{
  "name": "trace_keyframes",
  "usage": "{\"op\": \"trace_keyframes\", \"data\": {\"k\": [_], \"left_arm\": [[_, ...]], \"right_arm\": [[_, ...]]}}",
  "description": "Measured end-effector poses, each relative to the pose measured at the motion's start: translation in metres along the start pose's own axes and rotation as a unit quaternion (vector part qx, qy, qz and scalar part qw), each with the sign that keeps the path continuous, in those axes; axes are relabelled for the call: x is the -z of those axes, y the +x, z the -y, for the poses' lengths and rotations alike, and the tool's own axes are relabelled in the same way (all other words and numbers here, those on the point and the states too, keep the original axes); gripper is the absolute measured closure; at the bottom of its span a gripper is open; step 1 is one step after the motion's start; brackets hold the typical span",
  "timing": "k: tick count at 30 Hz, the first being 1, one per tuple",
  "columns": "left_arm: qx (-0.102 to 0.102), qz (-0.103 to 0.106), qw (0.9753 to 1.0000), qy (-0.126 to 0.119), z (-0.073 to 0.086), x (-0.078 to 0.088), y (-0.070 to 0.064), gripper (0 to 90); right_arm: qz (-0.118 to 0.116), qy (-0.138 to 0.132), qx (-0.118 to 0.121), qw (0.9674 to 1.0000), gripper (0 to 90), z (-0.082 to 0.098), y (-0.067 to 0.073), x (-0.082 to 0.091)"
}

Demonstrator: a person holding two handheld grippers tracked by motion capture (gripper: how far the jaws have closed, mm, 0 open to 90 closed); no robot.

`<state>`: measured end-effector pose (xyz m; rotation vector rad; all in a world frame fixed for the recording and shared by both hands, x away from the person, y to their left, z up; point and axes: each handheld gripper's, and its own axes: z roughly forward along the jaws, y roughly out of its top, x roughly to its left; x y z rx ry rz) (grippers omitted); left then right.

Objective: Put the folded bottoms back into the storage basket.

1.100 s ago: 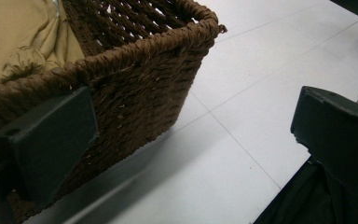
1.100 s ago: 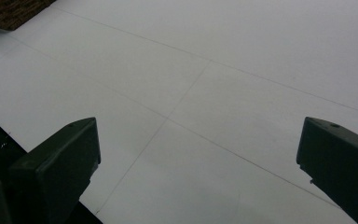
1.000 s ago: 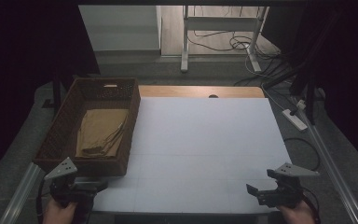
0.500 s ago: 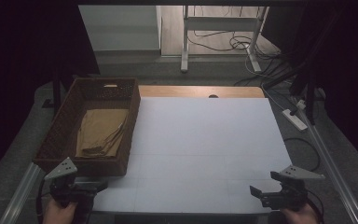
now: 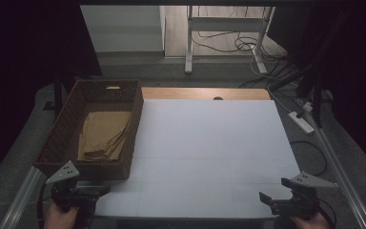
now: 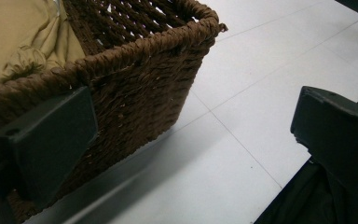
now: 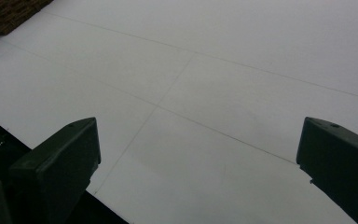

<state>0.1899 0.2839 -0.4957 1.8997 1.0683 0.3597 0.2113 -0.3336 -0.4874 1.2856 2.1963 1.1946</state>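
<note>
The counter (image 5: pixel 209 143) carries a white sheet that covers most of its top; a strip of bare wood shows along the far edge. A brown wicker basket (image 5: pixel 71 129) stands on the counter's left side, its right wall along the sheet's left margin. Inside it lies a folded tan cloth (image 5: pixel 102 136).

The left claw (image 5: pixel 100 191) sits at the near-left corner, just beside the basket's near wall — jaws apart, holding nothing. In the left gripper view, the basket's near corner fills the space ahead of one jaw.

The right claw (image 5: pixel 267 200) sits at the near-right corner over the sheet's near edge — jaws wide apart, holding nothing. The sheet between the two claws and out to the far edge is bare.
</note>
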Motion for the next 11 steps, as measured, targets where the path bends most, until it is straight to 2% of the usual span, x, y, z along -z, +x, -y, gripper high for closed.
{"op": "trace_keyframes", "data": {"k": [11], "left_arm": [[0.002, -0.001, 1.0000, 0.001, -0.0007, -0.0007, -0.0001, 0.0]], "right_arm": [[0.008, 0.019, 0.009, 0.9997, 0.5, 0.0015, 0.0018, -0.0007]]}}
